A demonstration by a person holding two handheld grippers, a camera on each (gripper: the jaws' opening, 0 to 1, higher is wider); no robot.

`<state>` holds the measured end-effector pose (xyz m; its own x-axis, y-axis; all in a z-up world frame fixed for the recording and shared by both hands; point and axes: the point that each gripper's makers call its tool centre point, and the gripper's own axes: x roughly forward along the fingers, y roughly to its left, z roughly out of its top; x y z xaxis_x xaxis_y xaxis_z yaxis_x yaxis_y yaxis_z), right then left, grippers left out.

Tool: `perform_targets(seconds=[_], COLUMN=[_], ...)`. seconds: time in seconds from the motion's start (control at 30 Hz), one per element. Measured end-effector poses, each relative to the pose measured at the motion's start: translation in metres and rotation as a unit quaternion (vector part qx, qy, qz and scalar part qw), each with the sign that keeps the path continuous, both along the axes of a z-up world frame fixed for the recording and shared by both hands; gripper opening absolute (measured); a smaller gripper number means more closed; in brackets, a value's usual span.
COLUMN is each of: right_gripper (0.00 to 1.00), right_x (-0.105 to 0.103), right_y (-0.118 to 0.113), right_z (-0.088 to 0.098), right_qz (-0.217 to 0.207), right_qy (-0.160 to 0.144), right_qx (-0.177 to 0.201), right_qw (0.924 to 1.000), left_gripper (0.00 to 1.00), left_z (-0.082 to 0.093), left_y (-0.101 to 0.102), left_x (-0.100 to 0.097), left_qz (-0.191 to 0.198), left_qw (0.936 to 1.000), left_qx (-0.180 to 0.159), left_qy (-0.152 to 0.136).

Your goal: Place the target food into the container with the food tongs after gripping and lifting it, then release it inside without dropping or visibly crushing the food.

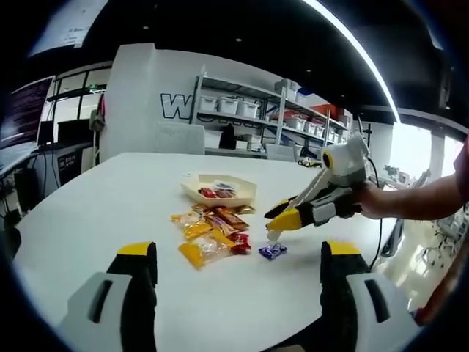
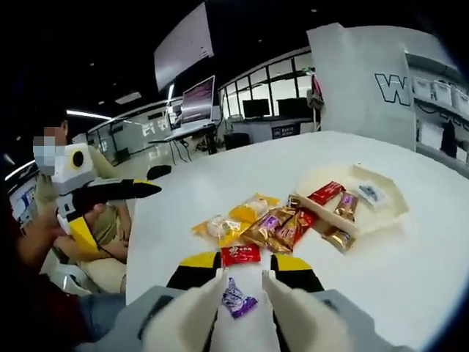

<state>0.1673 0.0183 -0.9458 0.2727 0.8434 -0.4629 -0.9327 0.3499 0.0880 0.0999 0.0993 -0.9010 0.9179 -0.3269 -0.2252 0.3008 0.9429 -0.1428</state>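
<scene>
In the left gripper view, the left gripper is being held low over the white desk, its black and yellow fingers spread wide and empty. Across the desk, the right gripper is being carried with white food tongs pinched in its fingers, the tips poised just above a small purple-wrapped candy. The pale shallow paper container is lying beyond the candy pile, toward the far edge.

In the right gripper view, the candy is lying between the tong blades, long axis roughly along them. The right gripper is judged nearer; the container is lying ahead and rightward.
</scene>
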Motion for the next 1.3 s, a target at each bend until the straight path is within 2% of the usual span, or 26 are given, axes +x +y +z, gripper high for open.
perform_targets(seconds=[0.07,0.13,0.2,0.3,0.37,0.4,0.53,0.57,0.6,0.63,0.77,0.83,0.87,1.0,1.13,1.2,1.3], right_gripper=[0.24,0.24,0.25,0.23,0.20,0.19,0.15,0.14,0.14,0.15,0.15,0.16,0.16,0.16,0.17,0.17,0.18], right_x=[-0.006,-0.009,-0.007,-0.004,-0.005,-0.006,0.002,0.003,0.002,0.003,0.016,0.022,0.027,0.038,0.046,0.048,0.048], right_y=[0.003,0.003,0.004,0.003,0.002,0.002,0.001,0.000,0.001,0.002,0.000,-0.001,-0.002,-0.005,-0.006,-0.006,-0.005], right_z=[-0.004,-0.015,-0.012,-0.012,-0.013,-0.013,-0.012,-0.012,-0.011,-0.004,0.023,0.040,0.049,0.061,0.061,0.060,0.048], right_qz=[0.012,0.024,0.021,0.013,0.023,0.016,-0.010,-0.022,-0.027,-0.037,-0.067,-0.077,-0.082,-0.084,-0.084,-0.084,-0.078], right_qy=[-0.014,-0.037,-0.051,-0.039,-0.068,-0.055,-0.043,-0.023,-0.003,0.025,0.061,0.092,0.091,0.081,0.064,0.068,0.055], right_qx=[-0.011,-0.040,-0.030,-0.023,-0.031,-0.029,-0.033,-0.026,-0.011,0.019,0.085,0.122,0.134,0.138,0.119,0.120,0.091], right_qw=[0.9998,0.9982,0.9981,0.9989,0.9969,0.9979,0.9985,0.9992,0.9996,0.9988,0.9922,0.9853,0.9833,0.9835,0.9872,0.9869,0.9912], left_gripper=[0.90,0.90,0.90,0.90,0.90,0.90,0.90,0.90,0.90,0.90,0.90,0.90,0.90,0.90,0.90,0.90,0.90], left_z=[0.000,-0.002,-0.003,-0.004,-0.004,-0.004,-0.001,0.000,0.000,0.000,-0.002,-0.002,-0.002,-0.001,-0.002,-0.001,-0.001], left_y=[0.001,0.000,-0.001,0.000,0.001,0.001,0.001,0.001,0.000,0.000,0.003,0.003,0.003,0.002,-0.001,0.001,0.004], left_x=[0.000,0.000,-0.001,-0.001,0.000,0.000,0.001,0.001,0.001,0.000,0.000,0.000,0.000,0.001,0.001,0.000,-0.001], left_qz=[0.002,0.001,-0.001,-0.001,0.001,0.001,0.001,0.001,0.001,0.001,0.002,0.004,0.003,0.001,-0.004,-0.002,0.001], left_qw=[1.0000,1.0000,1.0000,1.0000,1.0000,1.0000,1.0000,1.0000,1.0000,1.0000,1.0000,1.0000,1.0000,1.0000,1.0000,1.0000,1.0000], left_qx=[-0.002,0.001,0.003,0.004,0.003,0.001,0.004,0.003,0.004,0.004,0.007,0.003,0.003,0.003,0.007,0.007,0.005], left_qy=[0.001,0.003,0.004,0.006,0.006,0.005,0.002,0.001,0.000,0.000,0.003,0.003,0.003,0.002,0.003,0.003,0.003])
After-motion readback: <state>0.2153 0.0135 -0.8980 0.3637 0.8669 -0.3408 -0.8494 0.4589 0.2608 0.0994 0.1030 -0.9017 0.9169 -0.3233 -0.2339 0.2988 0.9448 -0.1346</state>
